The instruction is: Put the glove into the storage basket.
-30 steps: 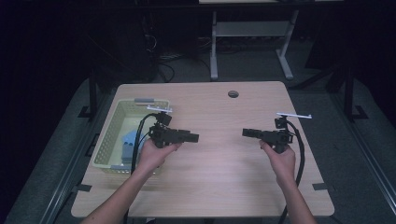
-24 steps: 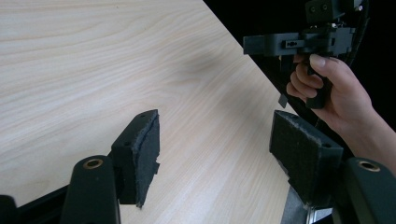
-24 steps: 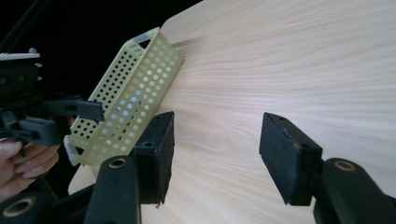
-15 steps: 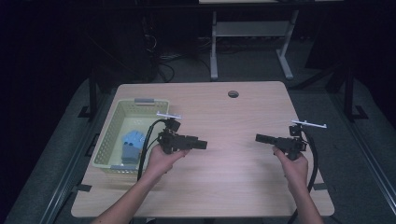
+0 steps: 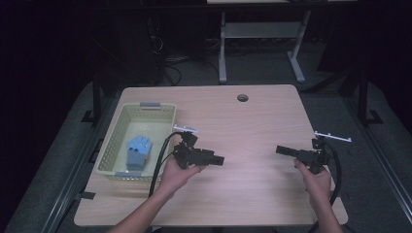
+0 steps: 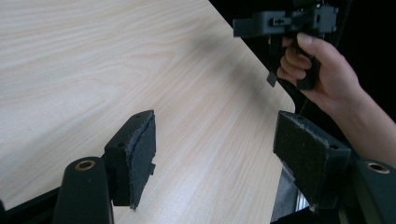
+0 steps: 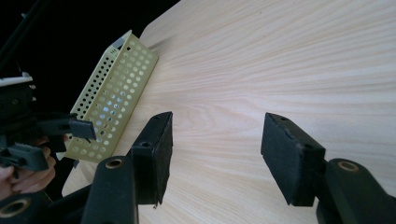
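Note:
My left gripper (image 5: 219, 159) is held over the wooden table (image 5: 252, 126), just right of the basket, pointing right. In the left gripper view its jaws (image 6: 215, 154) stand wide apart with bare tabletop between them. My right gripper (image 5: 281, 149) hovers near the table's right edge and points left, towards the other one. Seen in the right gripper view, this gripper (image 7: 217, 149) is open and holds nothing. A pale yellow perforated basket (image 5: 112, 141) sits at the table's left, and a blue folded item (image 5: 137, 151) lies inside it.
A round cable hole (image 5: 242, 97) sits near the table's far edge. In the right gripper view the basket wall (image 7: 112, 102) lies left of my jaws, with the other gripper (image 7: 46, 130) before it. A white metal stand (image 5: 262, 29) is on the floor beyond the table.
Both hands have drifted right and nearer the person. The right gripper has gone from mid-table out to the right edge. Both grippers stay open and empty.

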Tool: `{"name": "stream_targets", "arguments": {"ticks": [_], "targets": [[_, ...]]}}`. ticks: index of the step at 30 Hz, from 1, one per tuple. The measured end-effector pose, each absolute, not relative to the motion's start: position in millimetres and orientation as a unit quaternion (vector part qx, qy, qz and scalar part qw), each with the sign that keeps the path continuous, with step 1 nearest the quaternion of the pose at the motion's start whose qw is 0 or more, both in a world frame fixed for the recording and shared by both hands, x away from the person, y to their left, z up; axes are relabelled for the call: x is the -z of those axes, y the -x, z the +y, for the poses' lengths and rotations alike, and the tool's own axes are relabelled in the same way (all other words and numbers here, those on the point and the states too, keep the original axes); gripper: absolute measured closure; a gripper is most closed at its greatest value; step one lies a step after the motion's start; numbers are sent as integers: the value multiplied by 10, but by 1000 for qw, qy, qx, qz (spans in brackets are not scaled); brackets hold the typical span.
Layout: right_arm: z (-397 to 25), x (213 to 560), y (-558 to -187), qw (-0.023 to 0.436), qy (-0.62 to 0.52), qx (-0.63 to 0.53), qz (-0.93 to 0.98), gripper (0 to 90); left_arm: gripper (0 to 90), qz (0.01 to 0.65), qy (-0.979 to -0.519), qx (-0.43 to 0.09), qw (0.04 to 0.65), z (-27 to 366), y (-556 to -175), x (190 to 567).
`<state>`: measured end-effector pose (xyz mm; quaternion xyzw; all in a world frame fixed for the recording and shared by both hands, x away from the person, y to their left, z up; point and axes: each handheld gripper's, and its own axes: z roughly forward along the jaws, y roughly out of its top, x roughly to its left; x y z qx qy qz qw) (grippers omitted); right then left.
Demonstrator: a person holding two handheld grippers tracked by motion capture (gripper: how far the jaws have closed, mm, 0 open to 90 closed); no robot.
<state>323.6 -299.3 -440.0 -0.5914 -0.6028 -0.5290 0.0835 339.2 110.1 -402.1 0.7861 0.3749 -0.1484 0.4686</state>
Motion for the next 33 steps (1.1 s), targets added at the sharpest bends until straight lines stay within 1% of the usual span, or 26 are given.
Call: {"name": "stream_targets", "arguments": {"ticks": [8, 17, 33], "targets": [[-3196, 4423, -3151, 76, 600, 535, -589, 425, 296, 365, -791, 153, 466, 1015, -3317, 4107], [-3350, 4543, -3031, 74, 611, 529, -584, 412, 290, 353, -801, 151, 459, 933, -3234, 4206], [-3291, 4655, -2831, 91, 599, 532, -591, 373, 264, 339, -795, 166, 475, 966, -2995, 4353]]}}
